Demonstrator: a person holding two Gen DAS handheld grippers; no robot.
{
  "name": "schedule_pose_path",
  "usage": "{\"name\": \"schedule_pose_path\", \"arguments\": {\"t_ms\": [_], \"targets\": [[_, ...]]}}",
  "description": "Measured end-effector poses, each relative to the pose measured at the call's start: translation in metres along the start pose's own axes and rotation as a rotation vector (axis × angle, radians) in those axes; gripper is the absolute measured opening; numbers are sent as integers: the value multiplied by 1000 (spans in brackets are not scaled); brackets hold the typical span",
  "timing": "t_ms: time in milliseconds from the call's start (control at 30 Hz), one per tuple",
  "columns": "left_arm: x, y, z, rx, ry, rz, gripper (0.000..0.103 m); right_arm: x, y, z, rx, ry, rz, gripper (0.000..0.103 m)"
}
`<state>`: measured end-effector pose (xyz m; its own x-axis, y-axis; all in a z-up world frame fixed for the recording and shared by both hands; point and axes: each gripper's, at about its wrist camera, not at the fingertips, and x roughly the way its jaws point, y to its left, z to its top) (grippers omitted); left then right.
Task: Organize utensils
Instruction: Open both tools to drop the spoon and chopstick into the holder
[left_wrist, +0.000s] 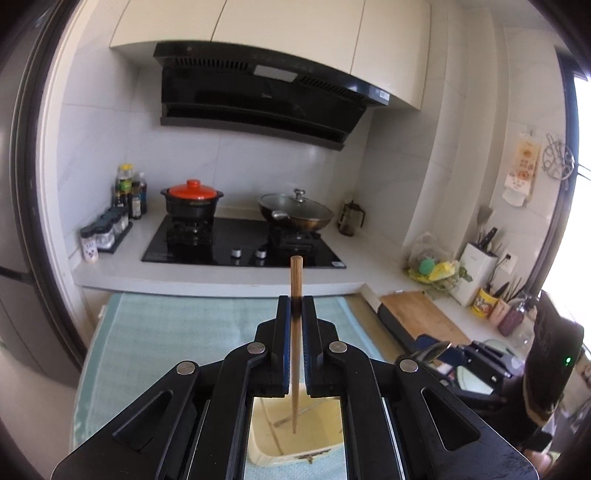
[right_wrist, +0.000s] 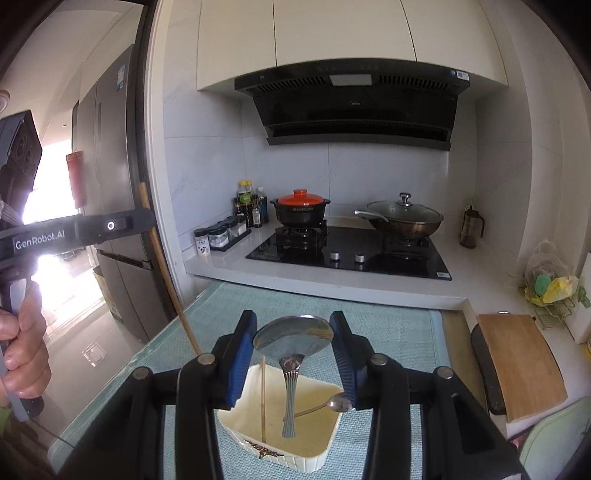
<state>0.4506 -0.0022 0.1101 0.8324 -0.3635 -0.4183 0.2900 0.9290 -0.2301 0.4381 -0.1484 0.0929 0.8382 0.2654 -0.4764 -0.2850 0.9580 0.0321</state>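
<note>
Left wrist: left gripper (left_wrist: 296, 310) pinched a chopstick (left_wrist: 296, 295), upright, above the cream box (left_wrist: 258, 439). Right wrist: right gripper (right_wrist: 293, 332) clamped a spoon (right_wrist: 293, 338) by its bowl, handle hanging over the box (right_wrist: 236, 424) on the green mat (right_wrist: 388, 325); second spoon (right_wrist: 338, 403) inside.

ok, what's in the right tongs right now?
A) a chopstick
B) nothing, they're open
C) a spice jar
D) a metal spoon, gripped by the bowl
D: in the right wrist view the right tongs are closed on the bowl of the spoon, whose handle hangs down over the cream box. The chopstick is in the left tongs.
</note>
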Motion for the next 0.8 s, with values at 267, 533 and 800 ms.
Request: {"name": "schedule_pose_path", "arguments": {"t_ms": [267, 533, 800], "targets": [[89, -1, -51, -17, 195, 7, 3, 88, -26, -49, 110, 219, 33, 41], [140, 4, -83, -15, 322, 64, 4, 139, -41, -79, 172, 350, 25, 42], [109, 10, -71, -14, 257, 126, 69, 120, -39, -66, 152, 274, -21, 57]]}}
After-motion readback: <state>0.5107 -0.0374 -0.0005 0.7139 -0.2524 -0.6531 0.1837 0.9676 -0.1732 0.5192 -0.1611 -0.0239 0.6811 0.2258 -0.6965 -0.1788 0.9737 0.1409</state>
